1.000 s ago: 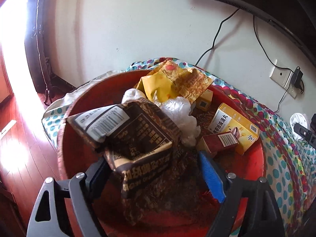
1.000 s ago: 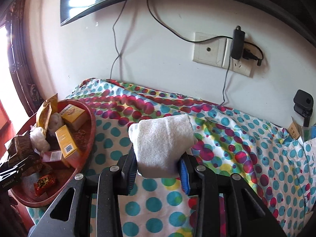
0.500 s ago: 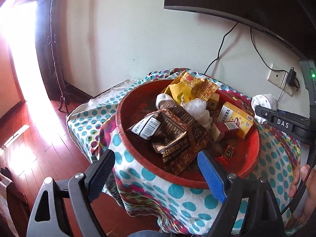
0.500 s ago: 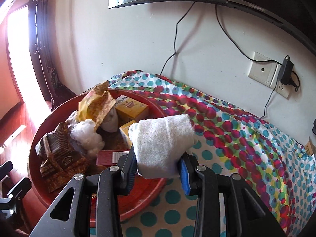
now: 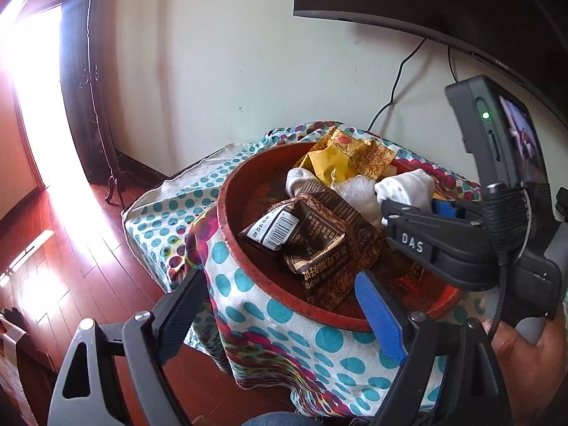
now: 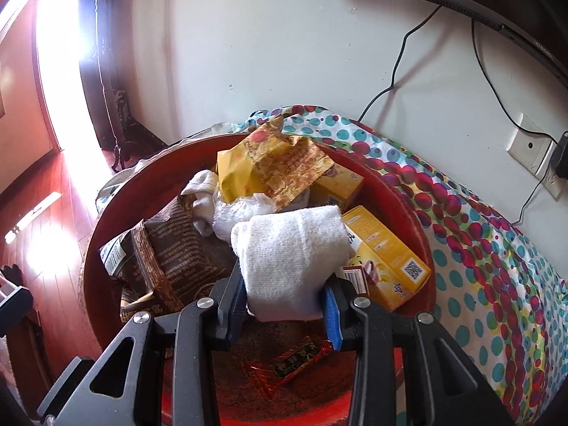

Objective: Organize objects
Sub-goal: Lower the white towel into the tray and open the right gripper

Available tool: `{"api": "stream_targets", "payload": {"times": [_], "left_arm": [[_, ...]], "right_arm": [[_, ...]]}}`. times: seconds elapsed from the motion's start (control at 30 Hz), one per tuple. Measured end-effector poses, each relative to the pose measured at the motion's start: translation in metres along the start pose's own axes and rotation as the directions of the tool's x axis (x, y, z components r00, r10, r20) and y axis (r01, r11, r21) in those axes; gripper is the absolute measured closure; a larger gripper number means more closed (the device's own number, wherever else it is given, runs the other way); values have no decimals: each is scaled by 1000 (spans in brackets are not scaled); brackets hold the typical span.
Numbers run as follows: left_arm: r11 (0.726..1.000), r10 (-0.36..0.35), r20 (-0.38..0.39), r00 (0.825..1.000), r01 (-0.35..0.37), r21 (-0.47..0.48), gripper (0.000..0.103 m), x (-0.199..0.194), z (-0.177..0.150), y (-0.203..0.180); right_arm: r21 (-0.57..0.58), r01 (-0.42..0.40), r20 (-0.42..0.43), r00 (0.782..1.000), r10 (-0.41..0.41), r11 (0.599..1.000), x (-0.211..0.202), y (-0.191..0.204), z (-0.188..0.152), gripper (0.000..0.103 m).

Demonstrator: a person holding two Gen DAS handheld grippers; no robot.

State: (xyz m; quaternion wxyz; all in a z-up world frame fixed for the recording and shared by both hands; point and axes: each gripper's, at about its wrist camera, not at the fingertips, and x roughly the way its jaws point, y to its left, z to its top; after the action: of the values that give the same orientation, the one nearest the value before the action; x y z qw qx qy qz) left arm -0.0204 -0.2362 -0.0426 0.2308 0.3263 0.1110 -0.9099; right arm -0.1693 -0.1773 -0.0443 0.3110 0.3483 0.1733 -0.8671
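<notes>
Two grippers, right gripper clamped on white towel over red basin, left gripper spread apart

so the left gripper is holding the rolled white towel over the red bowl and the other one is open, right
Not quite: the right gripper holds the rolled white towel over the red bowl, as the right wrist view shows. The left gripper is the open one, holding nothing.
</notes>
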Motion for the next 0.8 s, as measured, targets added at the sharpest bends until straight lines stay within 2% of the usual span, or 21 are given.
{"api": "stream_targets", "payload": {"times": [0.13,0.6,0.8], "left_arm": [[1000,17,19,1000,-18,6,15,-3,3,2],[999,14,-3,1000,-14,-29,15,4,1,11],[999,15,-7,1000,-15,-29,15,5,1,10]], "right_arm": [[3,0,-16,1000,0,1000,10,7,2,68],[16,68,-35,997,-67,998,36,12,17,66],[11,71,-48,996,-70,997,38,9,14,63]]}}
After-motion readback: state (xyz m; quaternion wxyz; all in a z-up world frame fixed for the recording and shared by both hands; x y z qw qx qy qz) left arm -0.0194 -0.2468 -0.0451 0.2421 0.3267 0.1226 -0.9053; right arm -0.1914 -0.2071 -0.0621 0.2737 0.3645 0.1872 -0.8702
